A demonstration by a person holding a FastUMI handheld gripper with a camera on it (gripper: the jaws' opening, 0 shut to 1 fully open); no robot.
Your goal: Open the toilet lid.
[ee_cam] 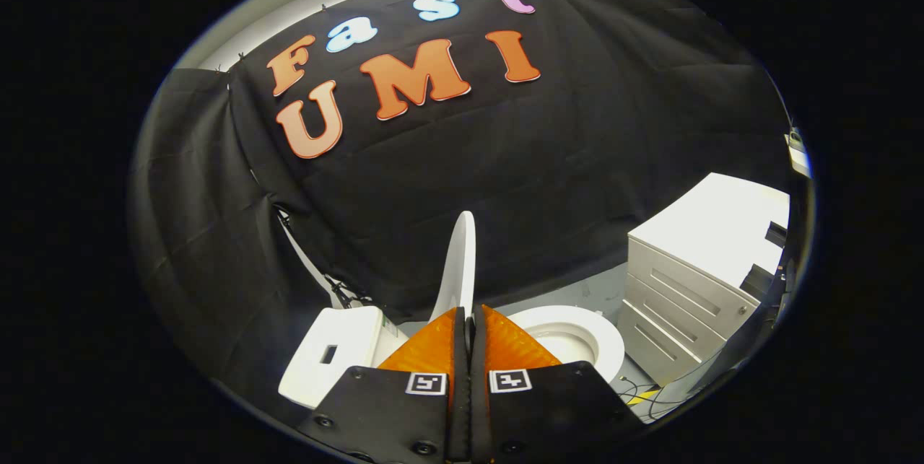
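The white toilet lid (460, 262) stands raised, nearly upright and seen edge-on, rising straight up from between my fingertips. My gripper (467, 314) is shut on the lid's lower edge, one finger pressing each face. To the right of the fingers the white seat and open bowl (577, 340) lie uncovered. The white tank (333, 354) sits to the left of the fingers. My fingers hide the lid's hinge.
A white drawer cabinet (686, 291) stands close to the right of the bowl, with cables (639, 395) on the grey floor in front of it. Black cloth (548, 182) hangs behind the toilet and to its left.
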